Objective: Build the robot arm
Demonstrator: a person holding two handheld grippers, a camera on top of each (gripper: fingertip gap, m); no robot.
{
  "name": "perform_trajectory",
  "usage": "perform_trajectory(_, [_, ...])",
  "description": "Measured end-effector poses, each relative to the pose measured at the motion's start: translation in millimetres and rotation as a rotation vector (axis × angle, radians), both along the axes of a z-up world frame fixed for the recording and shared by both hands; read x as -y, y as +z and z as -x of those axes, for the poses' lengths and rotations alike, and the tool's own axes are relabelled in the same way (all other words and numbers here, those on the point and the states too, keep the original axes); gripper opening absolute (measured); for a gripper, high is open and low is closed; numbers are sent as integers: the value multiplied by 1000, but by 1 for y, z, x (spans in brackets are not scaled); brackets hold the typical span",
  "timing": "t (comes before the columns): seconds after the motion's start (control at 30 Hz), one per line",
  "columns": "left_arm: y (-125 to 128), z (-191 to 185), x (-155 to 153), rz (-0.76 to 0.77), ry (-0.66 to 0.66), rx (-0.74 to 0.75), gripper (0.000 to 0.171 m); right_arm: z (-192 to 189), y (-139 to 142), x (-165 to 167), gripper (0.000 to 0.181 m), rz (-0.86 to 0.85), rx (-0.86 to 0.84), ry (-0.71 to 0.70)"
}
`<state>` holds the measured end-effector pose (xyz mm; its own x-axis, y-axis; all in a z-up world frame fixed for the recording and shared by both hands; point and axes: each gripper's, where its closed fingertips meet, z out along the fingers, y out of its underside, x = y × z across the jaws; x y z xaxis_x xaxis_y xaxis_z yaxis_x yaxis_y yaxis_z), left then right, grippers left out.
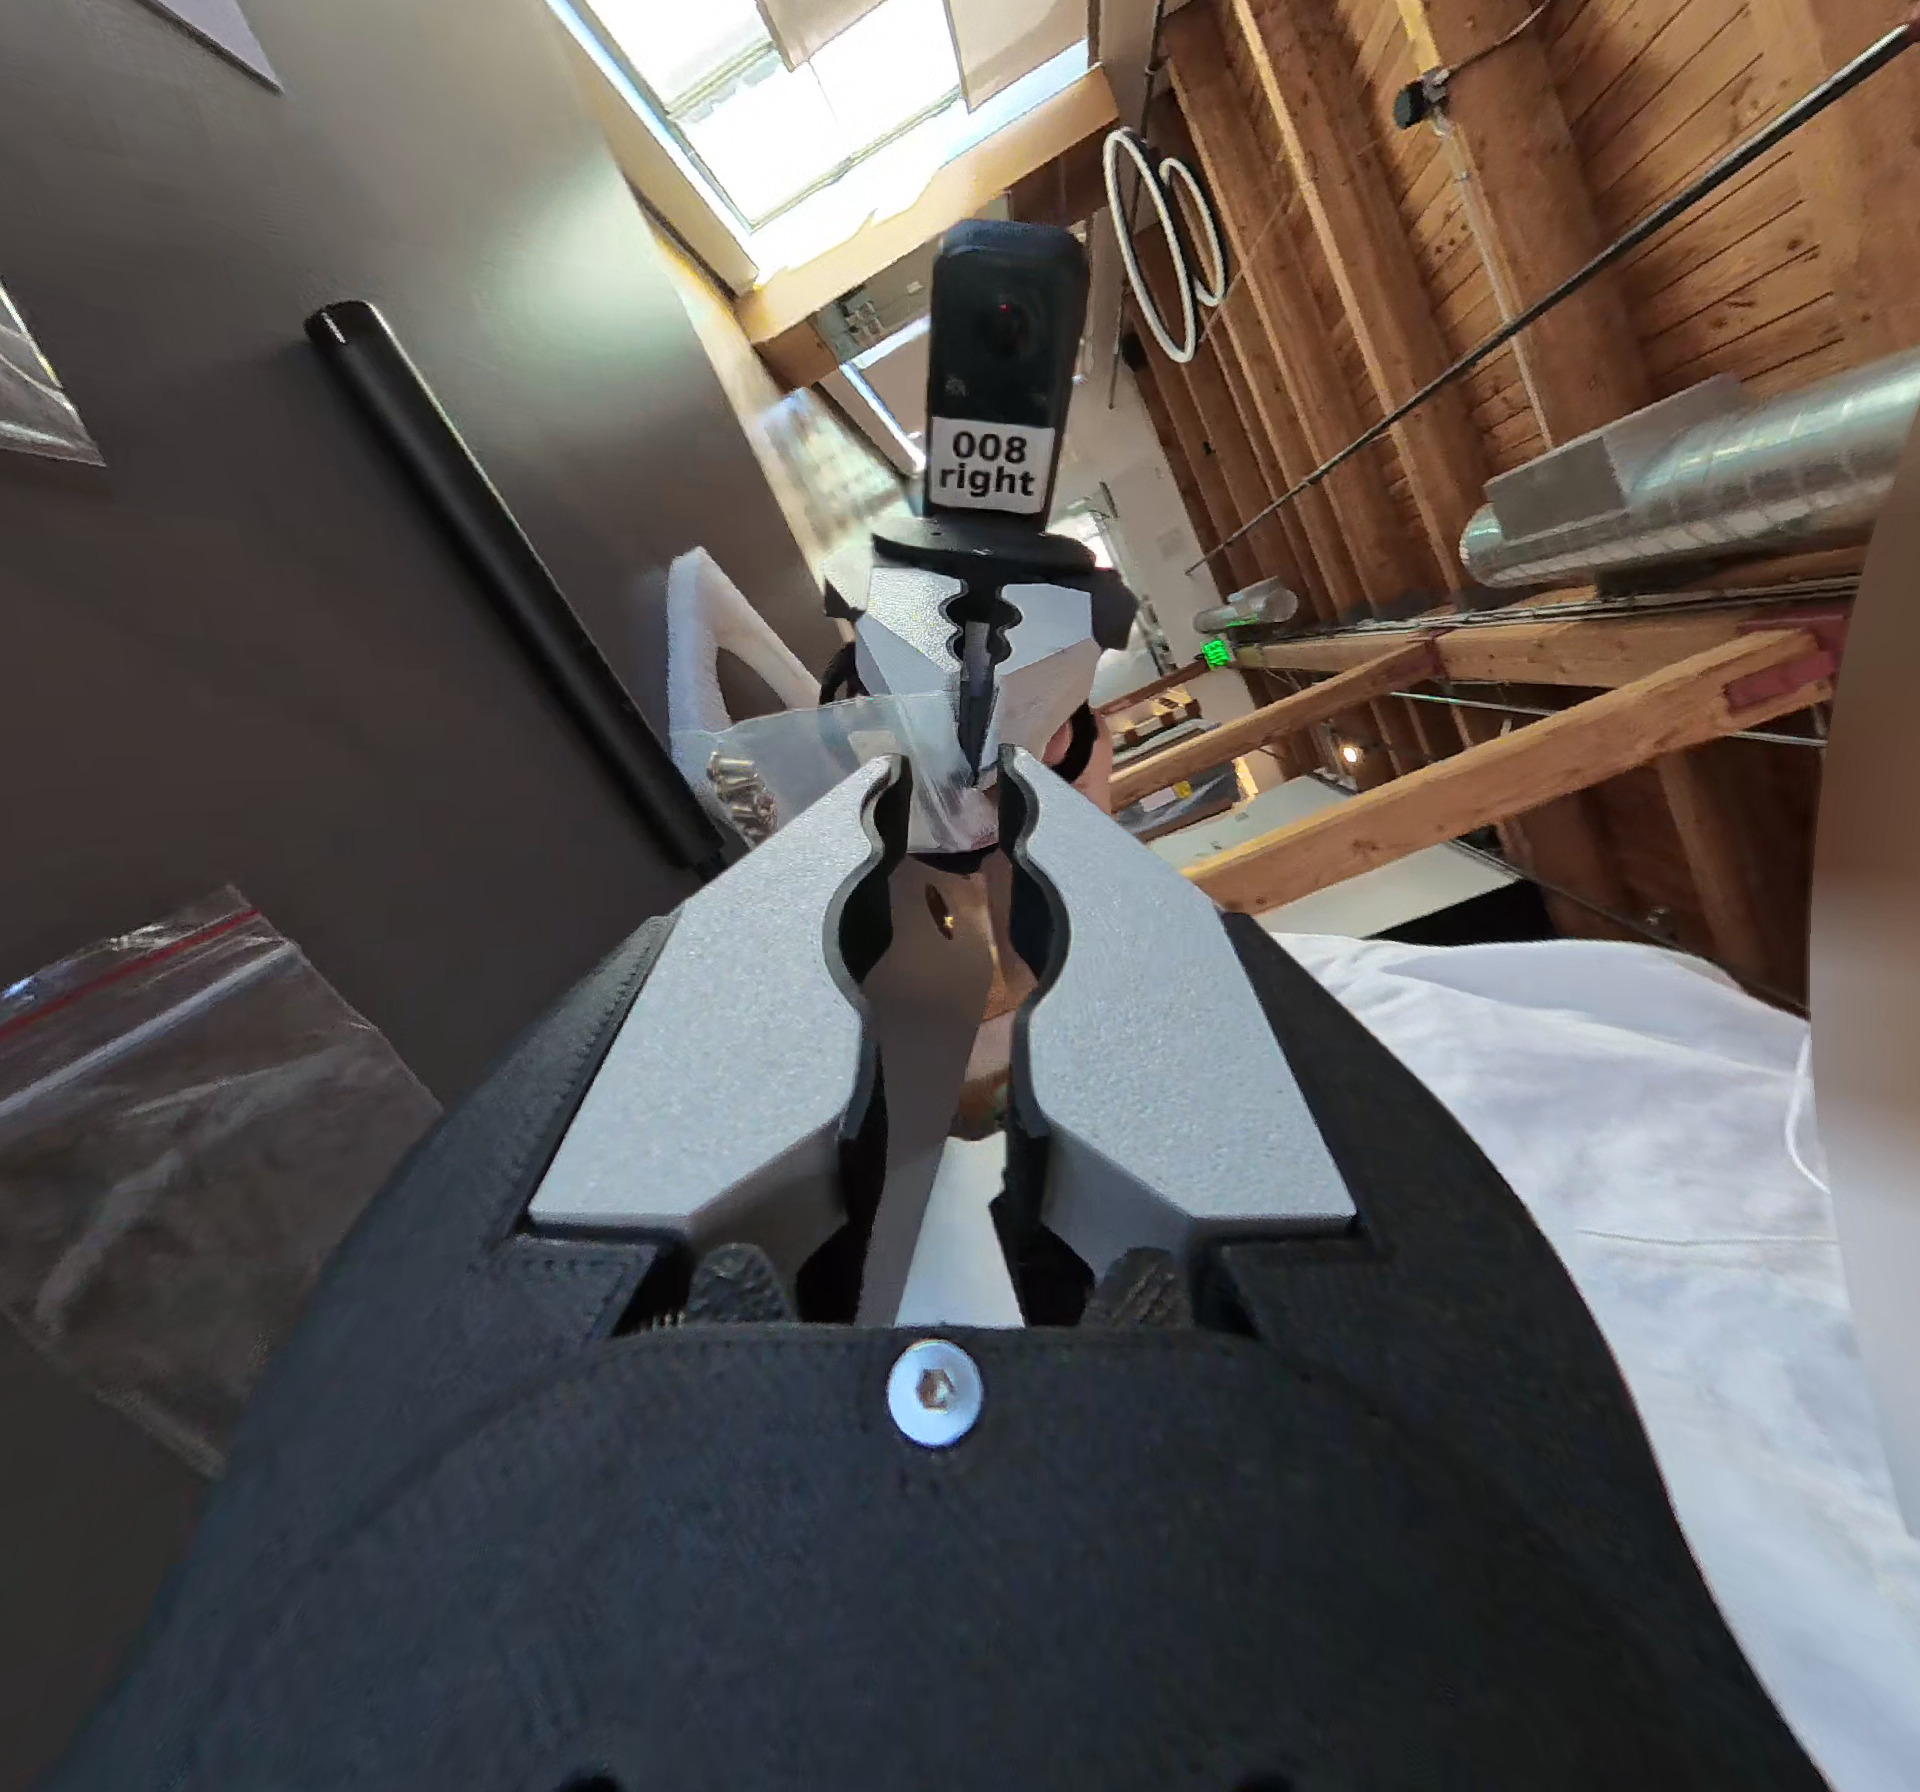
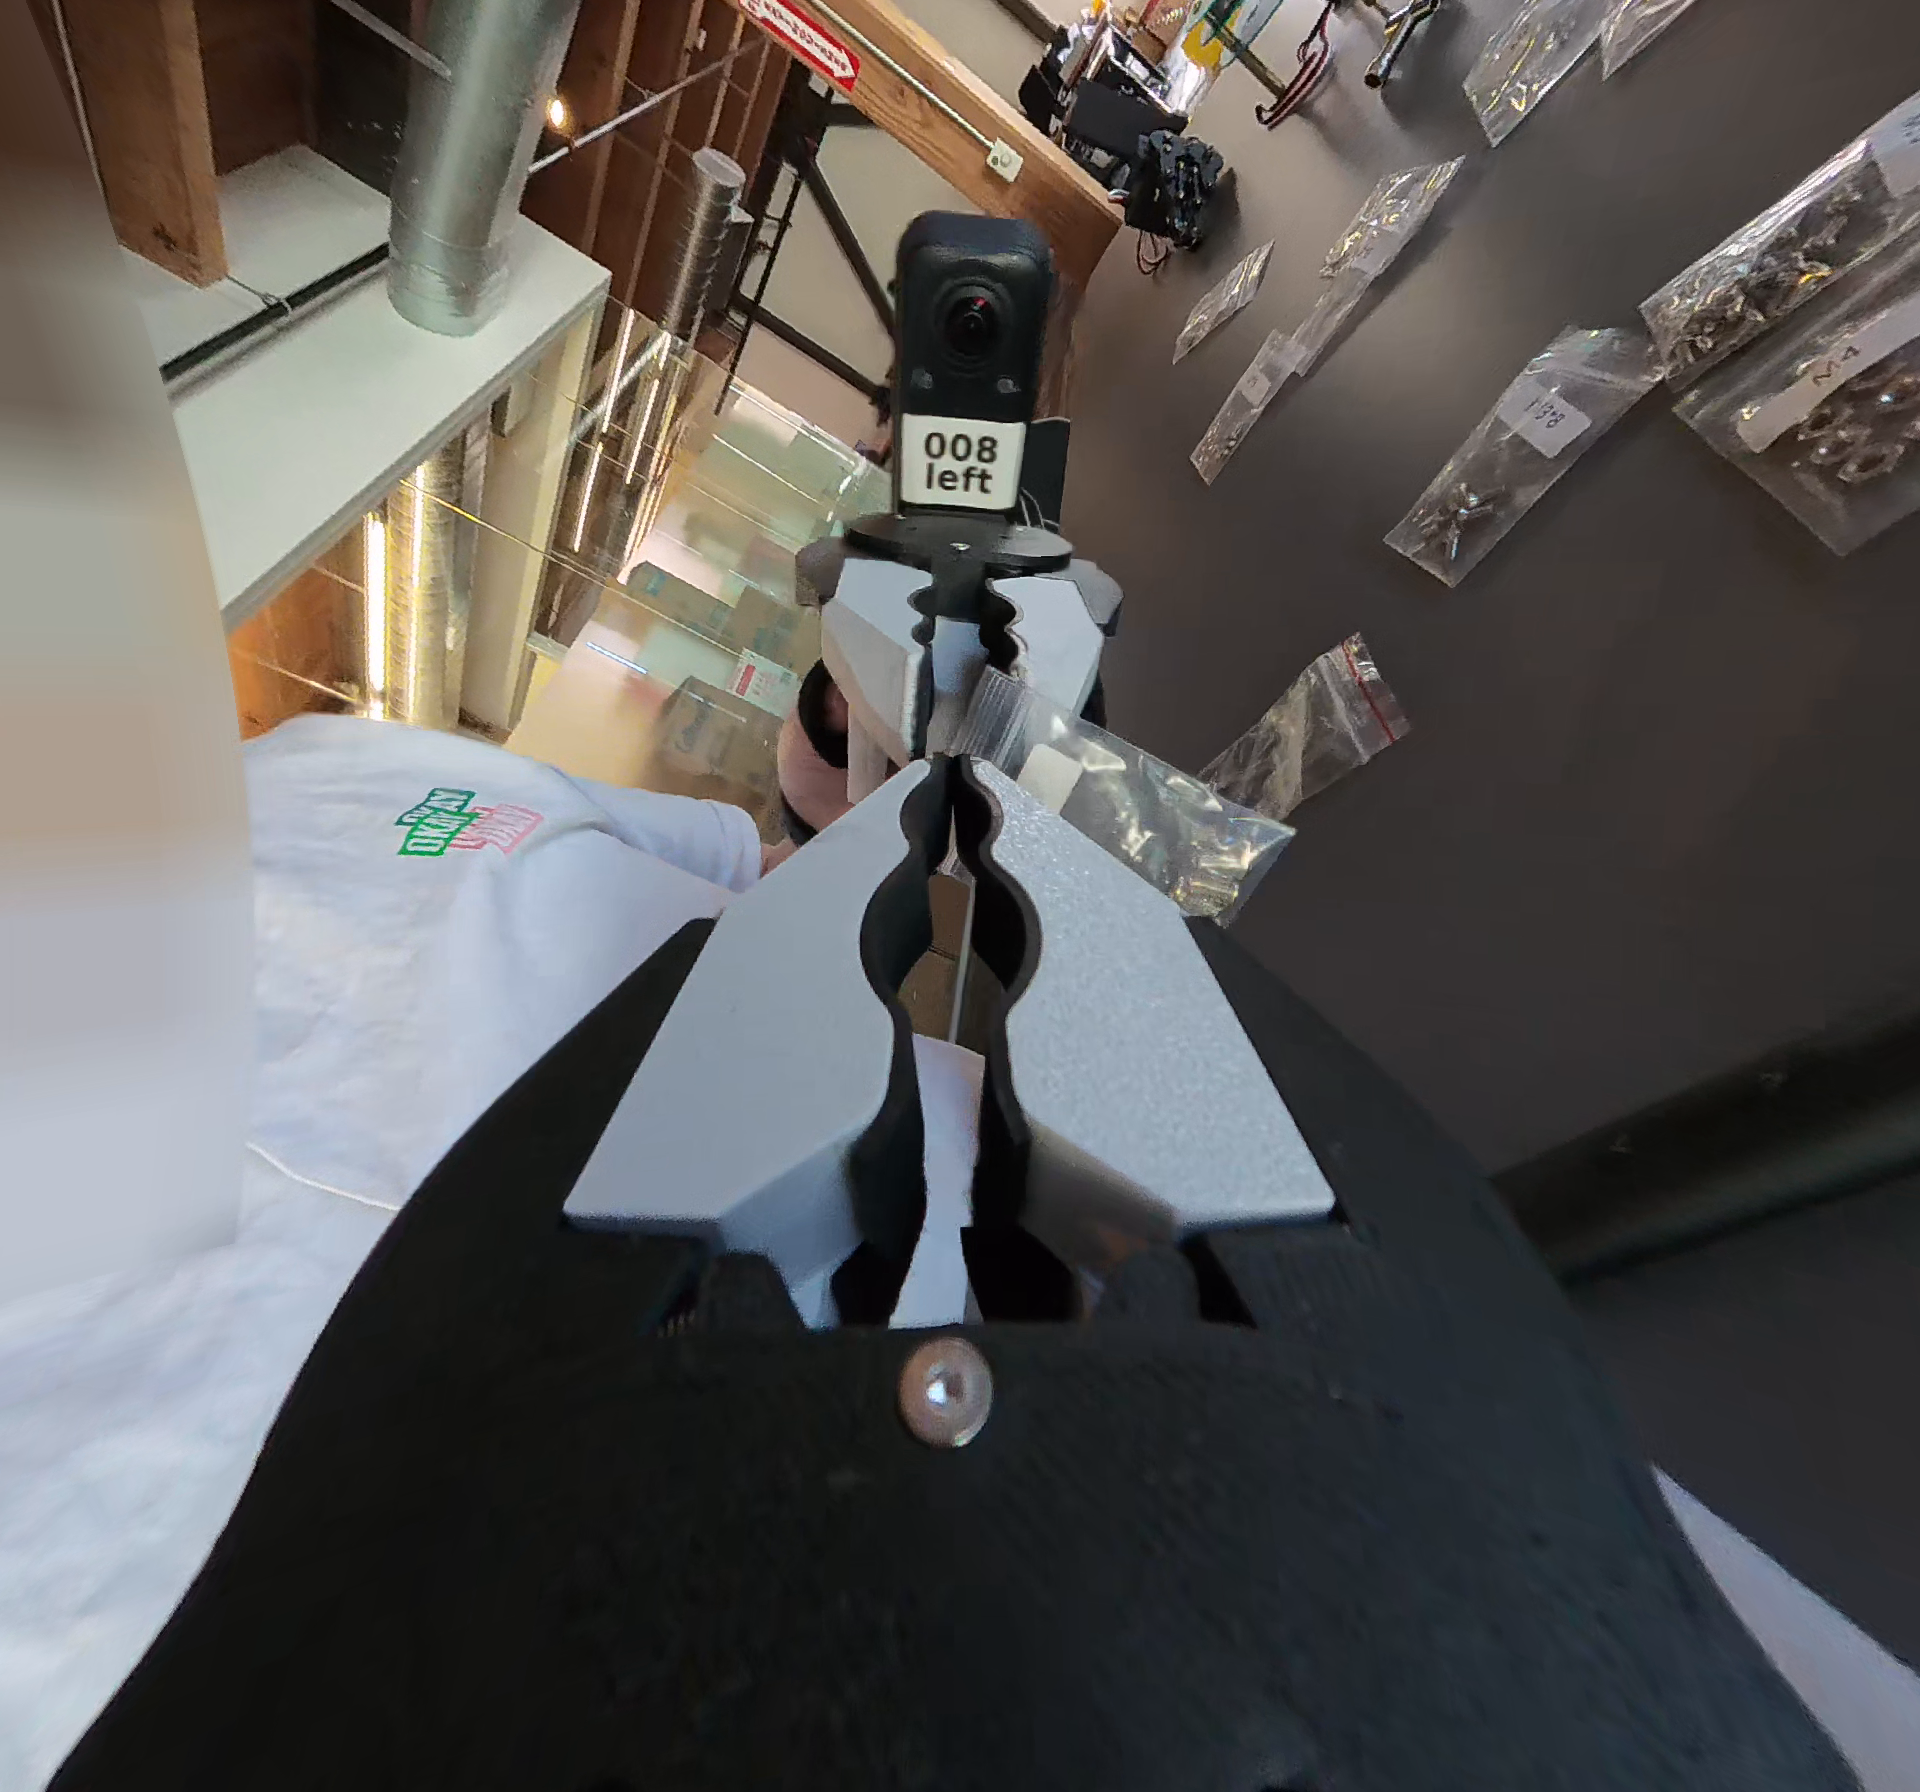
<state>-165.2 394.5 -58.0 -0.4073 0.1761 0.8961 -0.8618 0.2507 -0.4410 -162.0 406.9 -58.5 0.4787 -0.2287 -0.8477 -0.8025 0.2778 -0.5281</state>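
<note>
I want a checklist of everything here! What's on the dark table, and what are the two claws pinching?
Surface: dark table, matte.
Held thing: small clear bag of screws, pinched at its top edge by both grippers.
Clutter: other clear bags of hardware spread out; an empty bag; a black tube.
Grippers: left gripper and right gripper face each other, both shut on the bag.
Cables: red and black wires by the far electronics.
Surroundings: wooden beams, metal duct, window.
</note>
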Motion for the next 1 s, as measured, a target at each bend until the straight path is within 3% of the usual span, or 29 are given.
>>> perform_trajectory(0.7, [0, -28, 17, -21, -101, 56, 1, -30, -3, 26, 0, 65, 10, -126])
perform_trajectory(1.0, [-1, -34, 24, -46, -57, 93, 0, -32, -1, 30, 0, 77, 29, -141])
